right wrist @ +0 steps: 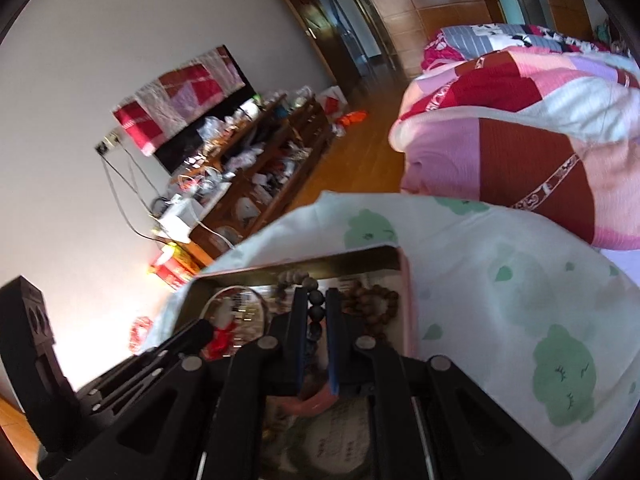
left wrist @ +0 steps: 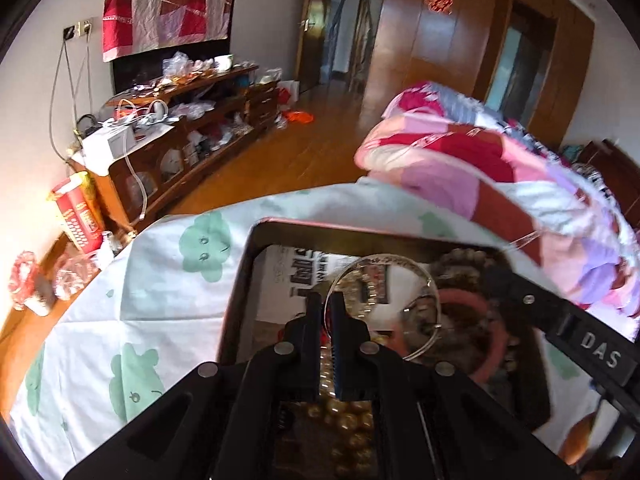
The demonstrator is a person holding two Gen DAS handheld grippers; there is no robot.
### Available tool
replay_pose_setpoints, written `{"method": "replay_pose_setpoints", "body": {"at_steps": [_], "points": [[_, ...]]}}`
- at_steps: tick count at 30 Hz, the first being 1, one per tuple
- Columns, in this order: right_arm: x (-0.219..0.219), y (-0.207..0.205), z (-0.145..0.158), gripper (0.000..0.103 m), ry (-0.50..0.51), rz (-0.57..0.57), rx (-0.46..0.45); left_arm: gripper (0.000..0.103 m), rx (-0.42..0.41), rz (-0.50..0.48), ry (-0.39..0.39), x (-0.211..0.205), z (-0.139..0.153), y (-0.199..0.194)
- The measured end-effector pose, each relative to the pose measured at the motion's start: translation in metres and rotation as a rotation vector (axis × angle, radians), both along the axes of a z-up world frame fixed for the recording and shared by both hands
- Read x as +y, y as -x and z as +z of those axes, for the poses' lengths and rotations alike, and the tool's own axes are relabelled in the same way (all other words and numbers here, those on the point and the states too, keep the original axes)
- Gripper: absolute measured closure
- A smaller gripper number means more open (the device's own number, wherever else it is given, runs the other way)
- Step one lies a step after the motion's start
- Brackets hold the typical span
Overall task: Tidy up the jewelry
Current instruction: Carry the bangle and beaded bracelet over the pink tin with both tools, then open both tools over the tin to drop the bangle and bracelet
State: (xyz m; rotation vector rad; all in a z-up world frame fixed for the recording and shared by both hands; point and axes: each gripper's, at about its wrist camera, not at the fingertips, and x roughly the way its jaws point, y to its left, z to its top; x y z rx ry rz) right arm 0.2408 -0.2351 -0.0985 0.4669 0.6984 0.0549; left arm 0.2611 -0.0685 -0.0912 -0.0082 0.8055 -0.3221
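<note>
In the lower centre of both wrist views a shallow, pink-rimmed metal tin (left wrist: 256,264) is sitting on a white bedsheet printed with green cartoon shapes (left wrist: 132,300), and the jewelry is lying heaped inside it.

The left gripper (left wrist: 325,312) is holding its black fingers almost together around the rim of a thin silver wire bangle (left wrist: 434,304), which is looping out to the right of the fingertips. Judged from its look, the bangle is light, stiff and slick, so it is likely to pivot or slip in a narrow pinch; taking it squarely across the wire, away from the small clasp on its right side, seems safest.

The right gripper (right wrist: 316,316) is pinching a strand of dark round beads (right wrist: 317,300) between its fingers, near the middle of the frame. Such a strand is probably limp and fairly heavy, so it would be sagging on either side of the grip and may snag its neighbours.

Just right of it a brown wooden bead bracelet (right wrist: 376,304) is lying against the tin wall. In the left view a salmon-pink ring bangle (left wrist: 494,336) is resting right of the silver one, and a pile of gold-coloured pearl beads (left wrist: 348,420) is showing at the bottom, under the gripper. The pearls look smooth, so they may be prone to rolling.
</note>
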Motion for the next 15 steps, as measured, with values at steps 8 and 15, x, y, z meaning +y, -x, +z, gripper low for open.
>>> {"method": "replay_pose_setpoints", "body": {"at_steps": [8, 15], "points": [[-0.006, 0.008, -0.006, 0.068, -0.008, -0.033, 0.013, 0.099, -0.021, 0.053, -0.081, 0.002, 0.004, 0.006], [0.007, 0.065, 0.028, 0.014, 0.108, -0.112, -0.155, 0.026, -0.121, 0.085, -0.047, 0.023, 0.024, 0.049]]}}
